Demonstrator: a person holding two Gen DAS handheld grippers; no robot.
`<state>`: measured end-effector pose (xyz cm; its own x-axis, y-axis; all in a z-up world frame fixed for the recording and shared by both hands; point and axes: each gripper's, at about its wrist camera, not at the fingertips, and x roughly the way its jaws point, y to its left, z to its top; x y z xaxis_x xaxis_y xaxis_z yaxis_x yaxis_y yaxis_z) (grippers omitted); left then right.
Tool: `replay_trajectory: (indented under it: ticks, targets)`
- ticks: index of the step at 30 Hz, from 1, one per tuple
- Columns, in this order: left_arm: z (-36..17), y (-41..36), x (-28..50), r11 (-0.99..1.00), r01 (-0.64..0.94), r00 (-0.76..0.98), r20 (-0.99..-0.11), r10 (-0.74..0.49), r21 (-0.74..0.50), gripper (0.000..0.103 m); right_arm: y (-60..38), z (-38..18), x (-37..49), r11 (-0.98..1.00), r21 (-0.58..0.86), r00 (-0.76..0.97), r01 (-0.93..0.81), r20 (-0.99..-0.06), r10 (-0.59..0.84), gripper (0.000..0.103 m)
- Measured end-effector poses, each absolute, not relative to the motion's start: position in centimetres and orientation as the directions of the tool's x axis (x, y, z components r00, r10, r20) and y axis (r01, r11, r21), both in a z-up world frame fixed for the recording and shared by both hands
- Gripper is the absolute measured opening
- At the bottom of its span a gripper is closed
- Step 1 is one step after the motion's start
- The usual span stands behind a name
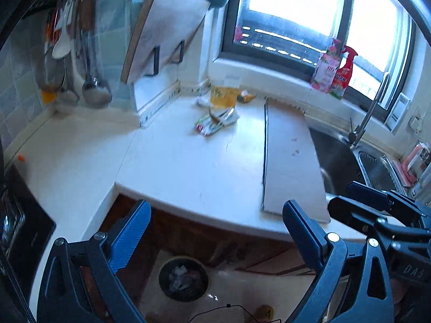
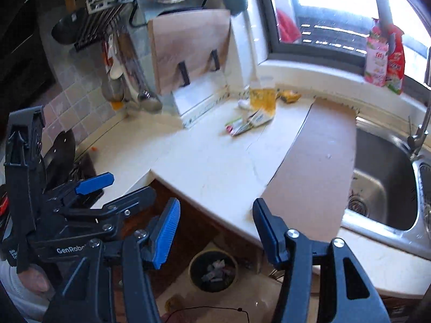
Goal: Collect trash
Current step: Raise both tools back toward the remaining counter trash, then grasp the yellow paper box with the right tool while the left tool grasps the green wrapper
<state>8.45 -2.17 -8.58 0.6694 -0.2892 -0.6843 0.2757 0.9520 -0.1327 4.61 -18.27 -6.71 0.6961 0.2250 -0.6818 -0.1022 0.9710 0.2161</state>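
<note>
Both the left gripper (image 1: 215, 231) and right gripper (image 2: 215, 223) are held wide and empty before the surface (image 1: 194, 167), while the wrappers (image 1: 215, 121), lying crosswise, are seen well ahead, about equally far from each.

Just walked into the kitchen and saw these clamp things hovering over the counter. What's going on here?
A person is clearing rubbish off the white countertop, holding a hand-held gripper in each hand. The left hand-held gripper and the right hand-held gripper are both open and empty, held near the counter's front edge. A cluster of crumpled wrappers and a yellow packet lie by the back corner, untouched. A round dark bin on the floor below already holds some scraps.
</note>
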Motion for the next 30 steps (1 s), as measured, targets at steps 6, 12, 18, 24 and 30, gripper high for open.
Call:
replay_trajectory:
  ticks: [6,12,18,24,30]
  targets:
    - [-5.1,-3.8,11.3,0.941,0.313,0.700,-0.638,-0.320,-0.128,0.102,-21.6,-3.5,6.6,0.976,0.218,0.728,-0.023,-0.666,0.165,0.057]
    - [-3.9,-5.2,15.1,0.924,0.364,0.687,-0.636,-0.352,-0.118,0.102,-23.9,-0.7,9.9,0.966,0.256,0.727,0.025,-0.669,0.158,0.057]
    - [-5.0,-6.2,19.6,0.906,0.406,0.644,-0.667,-0.373,-0.115,0.102,-26.4,0.4,14.5,0.942,0.321,0.708,0.091,-0.686,0.165,0.057]
    - [-7.9,-7.0,25.6,0.904,0.409,0.588,-0.722,-0.365,-0.124,0.102,-28.8,-1.4,20.8,0.897,0.424,0.653,0.126,-0.716,0.246,0.057]
    - [-11.6,-8.0,32.0,0.902,0.405,0.527,-0.767,-0.365,-0.151,0.102,-29.8,-7.3,28.4,0.833,0.530,0.541,0.161,-0.753,0.375,0.057]
